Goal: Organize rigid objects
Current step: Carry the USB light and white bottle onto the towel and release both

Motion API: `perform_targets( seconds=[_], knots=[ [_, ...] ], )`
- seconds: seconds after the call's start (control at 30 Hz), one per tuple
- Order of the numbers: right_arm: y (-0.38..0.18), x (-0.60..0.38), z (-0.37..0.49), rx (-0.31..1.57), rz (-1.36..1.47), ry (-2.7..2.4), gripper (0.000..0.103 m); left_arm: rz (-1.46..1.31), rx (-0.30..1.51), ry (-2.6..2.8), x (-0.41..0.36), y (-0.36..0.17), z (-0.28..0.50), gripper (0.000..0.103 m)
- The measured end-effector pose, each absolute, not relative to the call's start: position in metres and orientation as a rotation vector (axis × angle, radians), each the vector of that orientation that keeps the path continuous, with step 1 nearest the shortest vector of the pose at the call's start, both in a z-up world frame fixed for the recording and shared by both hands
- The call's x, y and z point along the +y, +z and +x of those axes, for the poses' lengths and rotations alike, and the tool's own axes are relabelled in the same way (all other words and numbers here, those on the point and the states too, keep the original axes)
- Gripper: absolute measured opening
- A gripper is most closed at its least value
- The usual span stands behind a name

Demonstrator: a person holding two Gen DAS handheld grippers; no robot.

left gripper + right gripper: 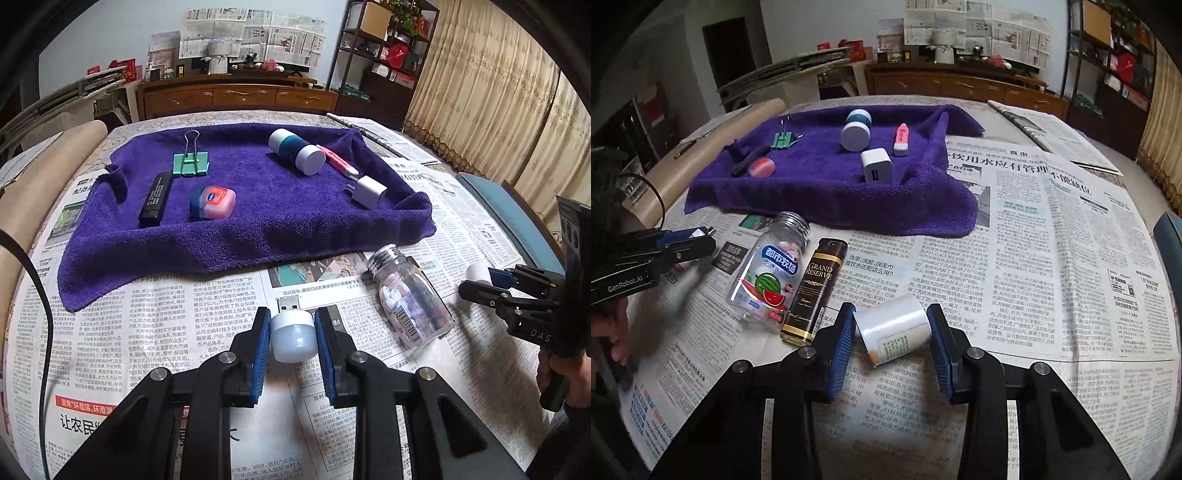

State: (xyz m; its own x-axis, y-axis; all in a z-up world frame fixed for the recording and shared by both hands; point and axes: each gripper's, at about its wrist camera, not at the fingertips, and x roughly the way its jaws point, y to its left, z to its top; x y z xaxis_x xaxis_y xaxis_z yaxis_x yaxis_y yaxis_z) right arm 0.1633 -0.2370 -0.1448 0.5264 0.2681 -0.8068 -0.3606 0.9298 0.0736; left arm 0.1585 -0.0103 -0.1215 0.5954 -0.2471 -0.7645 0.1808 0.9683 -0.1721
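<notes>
My left gripper point(291, 332) is shut on a small white USB lamp point(292, 338), its plug pointing toward the purple towel point(236, 229). My right gripper point(892, 332) is shut on a white pill bottle point(894, 328) that is tilted, just above the newspaper. On the towel lie a green binder clip point(190, 162), a black stick point(155, 199), a Vaseline tub point(214, 201), a teal and white cylinder point(295, 149), a pink pen point(338, 160) and a white charger point(367, 190). The right gripper also shows at the right of the left wrist view point(491, 284).
A clear candy bottle point(766, 277) with a metal screw neck and a dark lighter point(814, 291) lie on the newspaper point(1034, 258) between the grippers. The towel's right edge is bunched up. A wooden cabinet point(236, 96), shelves and curtains stand beyond the table.
</notes>
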Motion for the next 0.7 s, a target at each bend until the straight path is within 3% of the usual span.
perform_targets(
  seconds=[0.7],
  knots=[
    [-0.111,-0.223,0.194,0.901,-0.01,0.418,0.039,-0.117,0.846,-0.172,0.042,-0.081,0.19,0.023]
  ],
)
